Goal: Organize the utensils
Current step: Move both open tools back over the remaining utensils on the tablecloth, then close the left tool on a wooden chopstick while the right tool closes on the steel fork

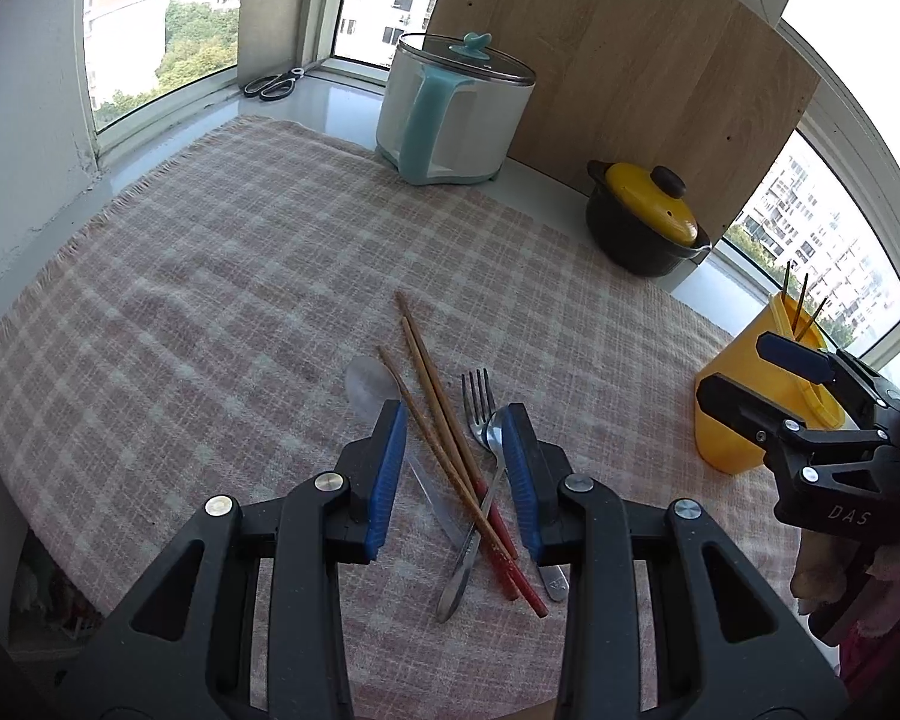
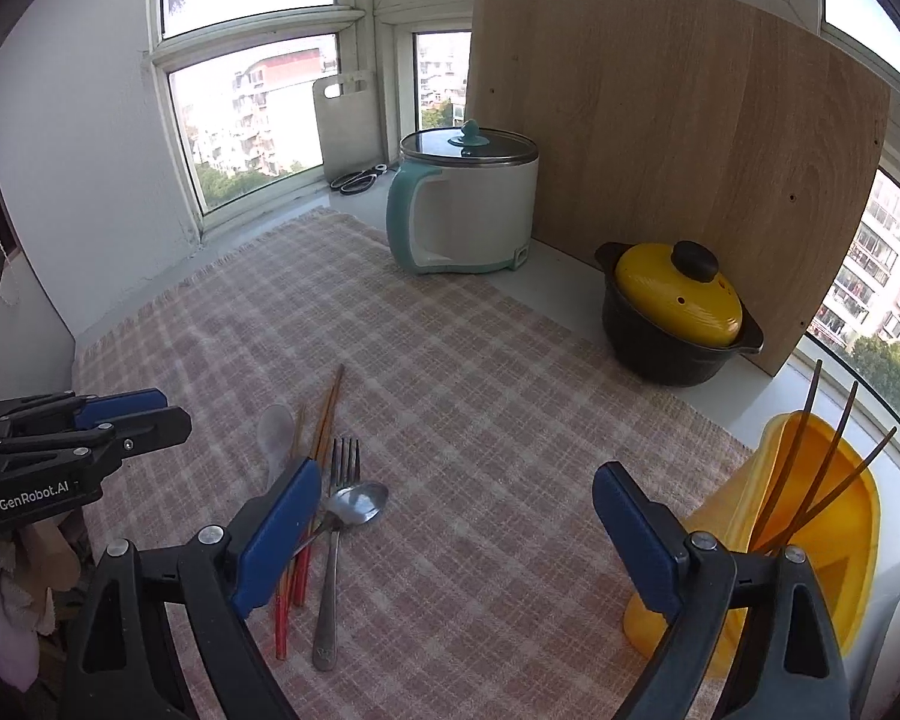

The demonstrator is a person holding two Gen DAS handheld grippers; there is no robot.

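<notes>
In the left wrist view our left gripper point(image 1: 455, 474) hung part-spread, pinching nothing, over the chopsticks point(image 1: 444, 420) on the worktop point(image 1: 210, 276); in the right view our right gripper point(image 2: 456, 534), spread and empty, neared the yellow holder point(image 2: 810, 570), so we judged pickup next.

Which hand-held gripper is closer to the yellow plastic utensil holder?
Right. The right hand-held gripper hangs beside the yellow plastic utensil holder; the left hand-held gripper straddles the loose cutlery.

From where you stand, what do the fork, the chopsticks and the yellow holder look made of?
Fork: polished metal, probably steel; it glints silver.
Chopsticks: matte brown wood or bamboo, apparently, with red-coated ends.
Yellow holder: likely plastic; smooth, slightly glossy, with light glowing through its thin wall.
</notes>
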